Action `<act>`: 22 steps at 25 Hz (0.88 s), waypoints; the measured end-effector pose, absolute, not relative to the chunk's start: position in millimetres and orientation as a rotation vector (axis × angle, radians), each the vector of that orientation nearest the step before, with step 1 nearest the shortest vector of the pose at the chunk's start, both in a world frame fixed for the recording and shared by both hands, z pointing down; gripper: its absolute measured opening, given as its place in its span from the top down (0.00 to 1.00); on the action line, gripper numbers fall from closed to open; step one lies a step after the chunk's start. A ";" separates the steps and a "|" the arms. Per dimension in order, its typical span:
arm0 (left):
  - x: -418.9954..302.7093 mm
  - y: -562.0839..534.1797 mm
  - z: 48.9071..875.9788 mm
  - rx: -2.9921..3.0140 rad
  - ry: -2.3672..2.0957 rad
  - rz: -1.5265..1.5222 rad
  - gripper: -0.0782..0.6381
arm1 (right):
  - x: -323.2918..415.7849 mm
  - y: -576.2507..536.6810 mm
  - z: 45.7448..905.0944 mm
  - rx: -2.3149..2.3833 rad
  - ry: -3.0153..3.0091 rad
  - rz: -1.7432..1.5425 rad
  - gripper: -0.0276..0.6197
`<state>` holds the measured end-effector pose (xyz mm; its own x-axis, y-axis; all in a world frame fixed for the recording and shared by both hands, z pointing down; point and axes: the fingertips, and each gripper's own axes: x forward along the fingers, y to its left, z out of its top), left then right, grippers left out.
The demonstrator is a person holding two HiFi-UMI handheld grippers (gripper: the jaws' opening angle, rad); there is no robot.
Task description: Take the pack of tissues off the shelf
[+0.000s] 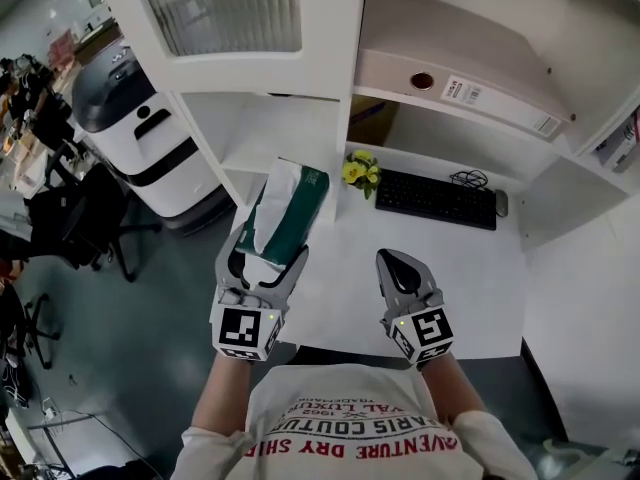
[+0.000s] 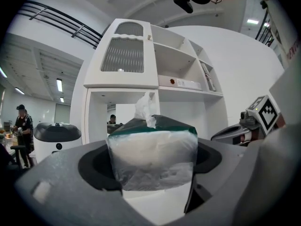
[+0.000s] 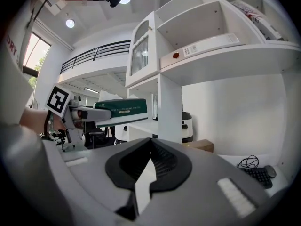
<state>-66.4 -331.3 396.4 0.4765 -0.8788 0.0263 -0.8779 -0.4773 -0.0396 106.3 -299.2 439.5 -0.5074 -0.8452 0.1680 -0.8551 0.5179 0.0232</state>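
The left hand-held gripper (image 1: 270,243) grips the 1 pack of tissues (image 1: 290,203) by its near end, jaws spread wide and pressing on both sides. The pack is green on top and clear at the end, with 1 tissue (image 2: 146,108) sticking up from its slot. It hangs in the air over the left edge of the white surface (image 1: 450,278), in front of the low open compartment under the ribbed glass door (image 1: 225,8). The right hand-held gripper (image 1: 395,260) is closed on nothing and hovers over the surface, well apart from the pack.

Just right of the pack's far end stands 1 white upright panel (image 1: 345,118), and past it lies 1 small bunch of yellow flowers (image 1: 361,172). Further right lie 1 black keyboard (image 1: 437,199) and 1 mouse (image 1: 501,203) beside it. On the shelf (image 1: 560,38) above, 1 binder (image 1: 470,88) lies flat.

To the left on the floor stands 1 white machine with a dark top (image 1: 140,133), with black chairs (image 1: 85,223) near it. The left gripper view shows 2 people (image 2: 21,121) in the background.
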 end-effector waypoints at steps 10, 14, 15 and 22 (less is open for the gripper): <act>-41.6 -277.9 419.5 -2.764 1.511 -0.158 0.30 | 104.3 -278.9 420.6 1.389 -2.670 0.017 0.95; -33.0 -276.7 418.0 -2.751 1.475 -0.169 0.30 | 97.9 -272.5 408.6 1.337 -2.707 -0.074 0.95; -31.6 -276.9 417.5 -2.753 1.473 -0.164 0.30 | 98.0 -271.6 408.6 1.334 -2.710 -0.070 0.95; -29.1 -281.0 415.4 -2.754 1.469 -0.166 0.30 | 97.4 -271.3 405.0 1.317 -2.726 -0.069 0.96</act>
<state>-29.1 -281.0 415.4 0.5526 -0.8290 0.0857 -0.8273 -0.5581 -0.0642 97.4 -271.3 405.0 -0.6166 -0.7830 0.0819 -0.7779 0.6219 0.0902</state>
